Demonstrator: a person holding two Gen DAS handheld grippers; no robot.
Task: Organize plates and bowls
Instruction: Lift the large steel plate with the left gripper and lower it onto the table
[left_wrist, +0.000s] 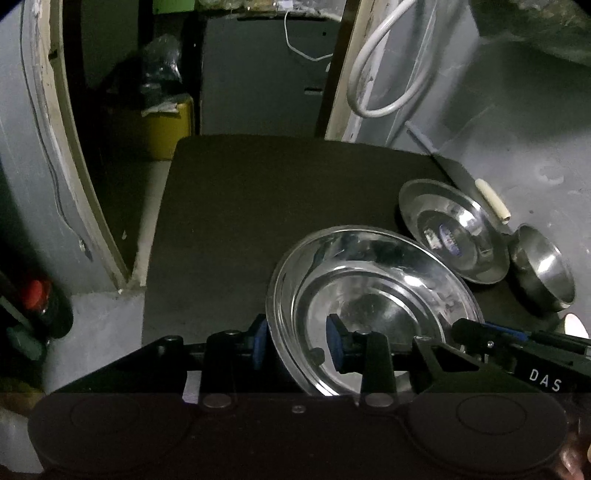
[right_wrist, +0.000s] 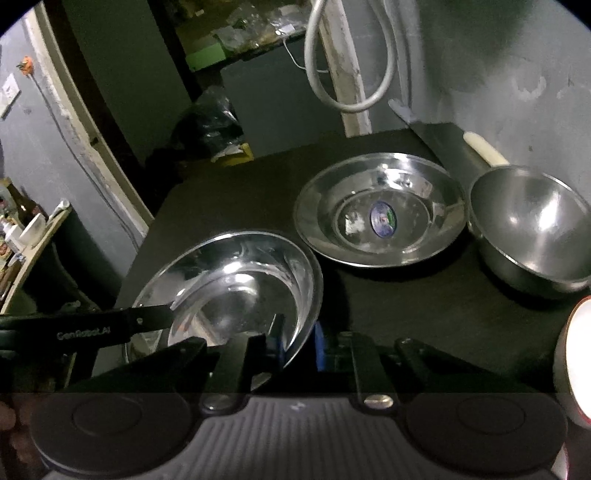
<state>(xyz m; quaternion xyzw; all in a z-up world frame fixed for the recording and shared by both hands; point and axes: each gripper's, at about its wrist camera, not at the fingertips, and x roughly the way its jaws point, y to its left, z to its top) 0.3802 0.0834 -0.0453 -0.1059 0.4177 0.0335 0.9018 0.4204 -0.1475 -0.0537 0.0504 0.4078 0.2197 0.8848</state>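
A shiny steel plate (left_wrist: 373, 295) is held over the black table (left_wrist: 240, 206); it also shows in the right wrist view (right_wrist: 236, 280). My left gripper (left_wrist: 295, 341) straddles its left rim, one blue pad outside and one inside, with a wide gap between them. My right gripper (right_wrist: 297, 341) is closed on its right rim. A second steel plate (right_wrist: 380, 210) with a blue sticker lies behind, also in the left wrist view (left_wrist: 454, 232). A steel bowl (right_wrist: 535, 229) stands at the right, also in the left wrist view (left_wrist: 543, 269).
A white-handled tool (right_wrist: 484, 147) lies at the table's back right by the grey wall. A white hose (right_wrist: 351, 59) hangs behind. A bright round object (right_wrist: 580, 354) sits at the right edge. The table's left edge drops to a dark floor with bags (right_wrist: 214, 125).
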